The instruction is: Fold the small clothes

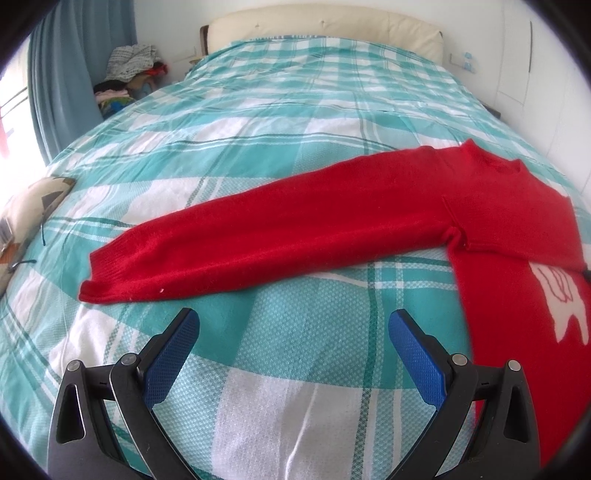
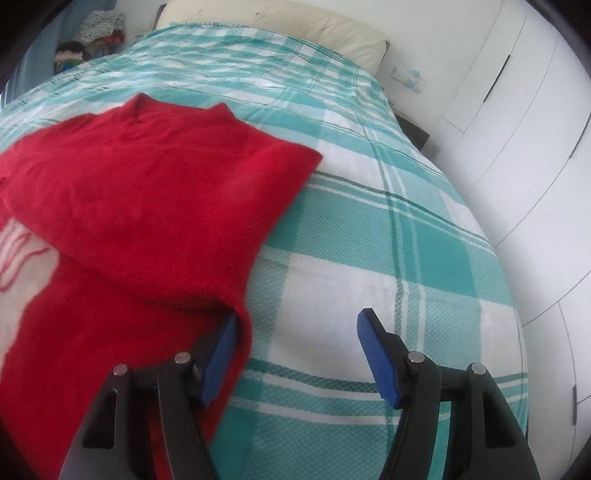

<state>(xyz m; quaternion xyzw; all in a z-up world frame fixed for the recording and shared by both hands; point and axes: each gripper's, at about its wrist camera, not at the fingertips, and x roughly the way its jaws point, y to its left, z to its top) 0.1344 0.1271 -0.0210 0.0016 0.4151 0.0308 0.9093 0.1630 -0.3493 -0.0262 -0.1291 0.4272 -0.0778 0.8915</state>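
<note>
The left gripper [image 1: 293,326] hangs over the bed with its blue-padded black jaws spread wide and nothing between them — only the teal-and-white checked woven bedspread [image 1: 258,369] shows in the gap. Just beyond its fingertips lies the cuff end of the red knitted sweater [image 1: 314,221]; one long sleeve stretches flat from there across the bedspread toward the garment's body, which sits ahead and to that gripper's right, with a white knitted motif on the chest. To the left of the gripper, at the bed's edge, rests a patterned beige cushion [image 1: 33,206].

The right gripper [image 2: 297,325] is also released, its jaws apart over bare bedspread. Its left blue pad [image 2: 218,365] sits right at the sweater's side edge, seemingly touching the knit, but nothing is clamped. Ahead and to the left of this gripper the sweater's other sleeve lies folded back over the chest, and the neckline sits beyond it.

Farther on, past the sweater, the bedspread runs up to a cream padded headboard [image 1: 325,26]. Beyond the far left corner of the bed a heap of assorted clothes [image 1: 129,74] sits beside a blue curtain [image 1: 62,74], and white wardrobe doors [image 2: 517,129] stand to the right gripper's right.
</note>
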